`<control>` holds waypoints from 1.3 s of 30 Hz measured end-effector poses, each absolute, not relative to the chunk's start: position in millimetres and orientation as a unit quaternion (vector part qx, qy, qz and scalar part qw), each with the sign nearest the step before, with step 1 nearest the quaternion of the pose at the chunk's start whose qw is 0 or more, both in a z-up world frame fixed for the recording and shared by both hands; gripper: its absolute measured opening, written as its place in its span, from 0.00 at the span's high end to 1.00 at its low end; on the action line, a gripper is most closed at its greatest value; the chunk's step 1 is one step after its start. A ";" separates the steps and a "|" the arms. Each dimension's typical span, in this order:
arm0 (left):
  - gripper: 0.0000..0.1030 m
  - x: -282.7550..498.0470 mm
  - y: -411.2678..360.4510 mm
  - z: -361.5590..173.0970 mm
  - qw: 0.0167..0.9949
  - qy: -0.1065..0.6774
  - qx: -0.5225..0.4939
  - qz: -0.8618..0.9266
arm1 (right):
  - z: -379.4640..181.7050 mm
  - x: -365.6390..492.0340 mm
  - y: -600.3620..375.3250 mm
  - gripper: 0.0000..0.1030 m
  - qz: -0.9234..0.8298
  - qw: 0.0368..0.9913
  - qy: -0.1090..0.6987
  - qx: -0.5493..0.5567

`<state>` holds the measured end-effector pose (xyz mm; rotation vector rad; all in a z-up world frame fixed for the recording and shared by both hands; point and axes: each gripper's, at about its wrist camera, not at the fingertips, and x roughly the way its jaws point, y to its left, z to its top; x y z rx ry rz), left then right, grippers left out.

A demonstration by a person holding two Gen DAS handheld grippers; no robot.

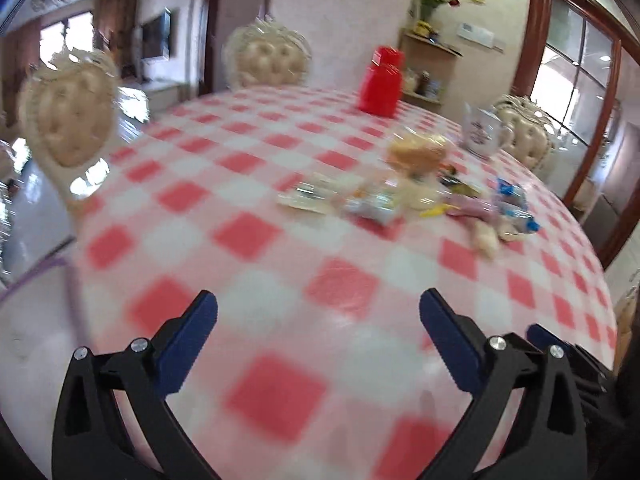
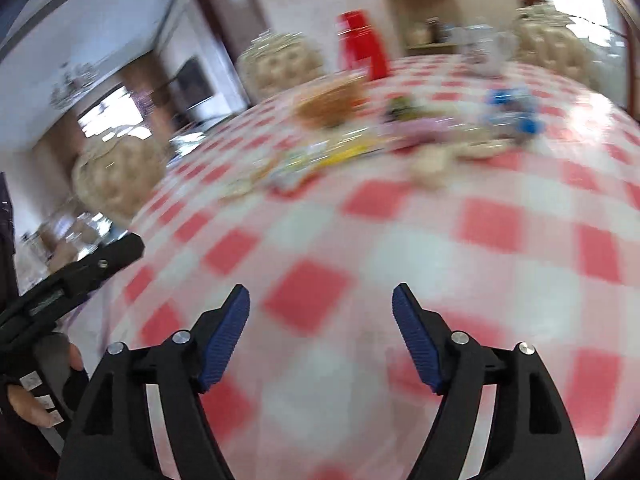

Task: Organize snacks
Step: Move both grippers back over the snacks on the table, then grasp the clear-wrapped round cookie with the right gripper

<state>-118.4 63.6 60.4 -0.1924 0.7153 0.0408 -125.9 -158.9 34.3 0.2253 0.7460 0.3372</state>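
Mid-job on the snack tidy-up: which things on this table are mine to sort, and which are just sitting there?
For the job:
- snack pile
- blue packets
- round bread pack

Just lying about:
- red container
- white jug
- chairs
- flower vase

Both grippers are open and empty.

Left gripper (image 1: 318,304) agape, right gripper (image 2: 321,298) agape

Bright daylit room, heavy motion blur.
Windows (image 1: 576,60) blow out white; the cloth (image 1: 280,208) and snacks (image 2: 400,136) smear, worst in the right view; fisheye bends the edges.
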 end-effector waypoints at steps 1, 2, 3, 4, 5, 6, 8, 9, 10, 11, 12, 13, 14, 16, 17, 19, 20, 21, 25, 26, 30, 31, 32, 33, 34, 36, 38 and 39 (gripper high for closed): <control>0.02 -106.7 54.7 56.9 0.931 0.352 -0.100 0.010 | 33.0 -121.0 -174.5 0.29 0.148 0.913 0.361 0.120; 0.02 -94.2 48.1 53.8 0.930 0.350 -0.108 -0.001 | 30.8 -114.0 -190.9 0.29 0.138 0.911 0.362 0.141; 0.02 -81.9 39.4 52.1 0.931 0.345 -0.122 -0.015 | 28.8 -108.5 -206.3 0.29 0.129 0.909 0.363 0.161; 0.02 -70.9 32.8 50.8 0.930 0.342 -0.133 -0.024 | 27.3 -101.0 -213.0 0.29 0.122 0.907 0.364 0.172; 0.02 -62.5 26.8 50.5 0.928 0.342 -0.143 -0.031 | 24.7 -91.1 -226.1 0.29 0.111 0.905 0.367 0.187; 0.02 -49.8 19.4 47.8 0.925 0.347 -0.152 -0.037 | 23.4 -86.2 -233.0 0.29 0.105 0.902 0.371 0.193; 0.02 -26.2 1.7 44.0 0.918 0.361 -0.160 -0.045 | 20.3 -64.9 -244.8 0.29 0.078 0.900 0.382 0.195; 0.02 -17.6 -6.1 42.4 0.917 0.365 -0.155 -0.049 | 18.6 -55.5 -246.4 0.29 0.072 0.900 0.386 0.191; 0.02 -12.9 -10.2 42.5 0.917 0.365 -0.153 -0.052 | 18.1 -46.5 -247.7 0.29 0.066 0.899 0.389 0.187; 0.02 -6.8 -14.9 41.3 0.918 0.363 -0.150 -0.055 | 16.9 -35.8 -251.1 0.29 0.059 0.898 0.394 0.187; 0.02 0.3 -22.0 38.6 0.919 0.361 -0.148 -0.063 | 15.7 -29.5 -251.4 0.29 0.055 0.897 0.397 0.188; 0.02 3.3 -22.8 37.0 0.918 0.360 -0.150 -0.070 | 14.6 -21.5 -254.3 0.29 0.050 0.896 0.399 0.191; 0.02 6.3 -25.1 33.8 0.918 0.357 -0.154 -0.080 | 15.0 -18.0 -255.7 0.29 0.045 0.896 0.399 0.192; 0.02 5.8 -25.8 24.6 0.916 0.353 -0.164 -0.098 | 14.0 -5.2 -259.7 0.29 0.036 0.897 0.396 0.195; 0.02 6.4 -24.8 23.9 0.913 0.357 -0.168 -0.103 | 13.6 -0.6 -259.8 0.29 0.036 0.897 0.394 0.196; 0.02 3.1 -20.2 28.2 0.918 0.336 -0.178 -0.114 | 13.6 11.1 -257.2 0.29 0.039 0.900 0.390 0.190; 0.02 2.5 -19.2 28.6 0.920 0.333 -0.175 -0.107 | 14.8 16.9 -256.1 0.29 0.040 0.901 0.388 0.187; 0.02 4.1 -17.9 27.4 0.917 0.337 -0.180 -0.111 | 15.4 25.1 -253.2 0.29 0.040 0.903 0.386 0.183; 0.02 5.9 -13.2 25.2 0.912 0.343 -0.196 -0.112 | 18.6 52.1 -243.5 0.29 0.015 0.908 0.390 0.152; 0.02 5.6 -13.3 25.2 0.912 0.343 -0.195 -0.112 | 17.8 59.9 -240.8 0.29 0.005 0.907 0.398 0.139; 0.02 5.0 -13.3 25.5 0.912 0.343 -0.192 -0.114 | 10.1 89.6 -230.8 0.29 -0.032 0.897 0.432 0.086; 0.02 4.9 -13.4 25.5 0.912 0.343 -0.191 -0.115 | 9.8 93.8 -229.6 0.29 -0.035 0.898 0.433 0.078; 0.02 4.8 -13.5 25.6 0.912 0.343 -0.191 -0.116 | 8.2 98.2 -229.9 0.28 -0.037 0.897 0.434 0.073; 0.02 5.2 -13.3 25.4 0.912 0.344 -0.192 -0.116 | 7.4 101.6 -229.8 0.32 -0.037 0.897 0.435 0.067; 0.02 5.7 -13.2 24.9 0.911 0.346 -0.192 -0.118 | 7.2 102.5 -229.4 0.43 -0.031 0.898 0.434 0.063; 0.02 5.6 -12.6 24.6 0.910 0.346 -0.194 -0.120 | 8.5 99.9 -232.5 0.61 -0.012 0.901 0.427 0.072; 0.02 4.7 -12.9 24.7 0.911 0.344 -0.193 -0.120 | 9.3 93.9 -239.7 0.64 0.002 0.903 0.421 0.088; 0.02 4.1 -13.9 25.0 0.912 0.344 -0.190 -0.121 | 11.8 86.0 -243.7 0.64 0.009 0.907 0.411 0.096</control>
